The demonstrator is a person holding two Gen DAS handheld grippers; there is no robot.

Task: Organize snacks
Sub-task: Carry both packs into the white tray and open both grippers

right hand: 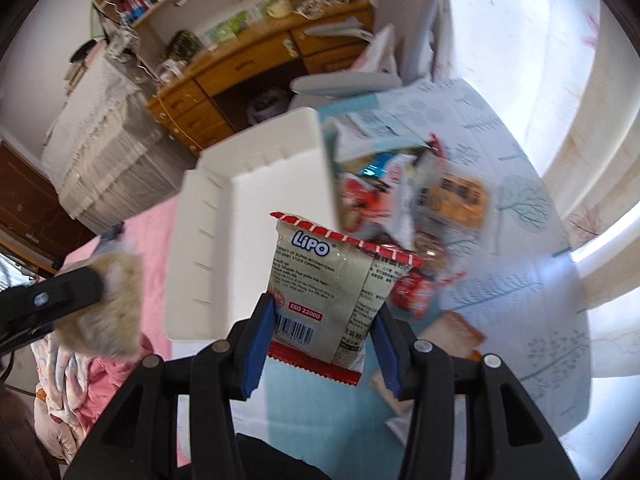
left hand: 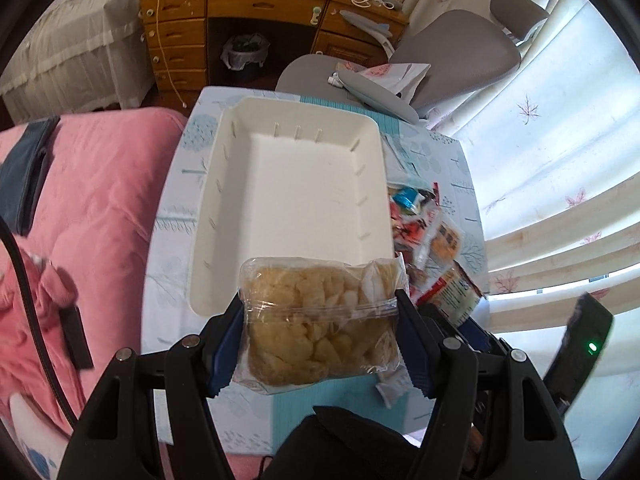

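My left gripper (left hand: 318,312) is shut on a clear bag of yellow chips (left hand: 316,320) and holds it above the near end of an empty white tray (left hand: 208,216). My right gripper (right hand: 324,312) is shut on a white and red Lipo snack packet (right hand: 332,288), held upright just off the near right corner of the same tray (right hand: 184,248). A pile of mixed snack packets (left hand: 432,240) lies on the table to the tray's right; it also shows in the right wrist view (right hand: 420,200). The left gripper with its chip bag (right hand: 104,304) shows blurred at the left of the right wrist view.
The tray sits on a small table with a pale blue patterned cloth (left hand: 176,216). A pink bed cover (left hand: 92,192) lies left of the table. A grey office chair (left hand: 452,52) and a wooden desk (left hand: 248,12) stand behind it. Curtains (left hand: 560,160) hang on the right.
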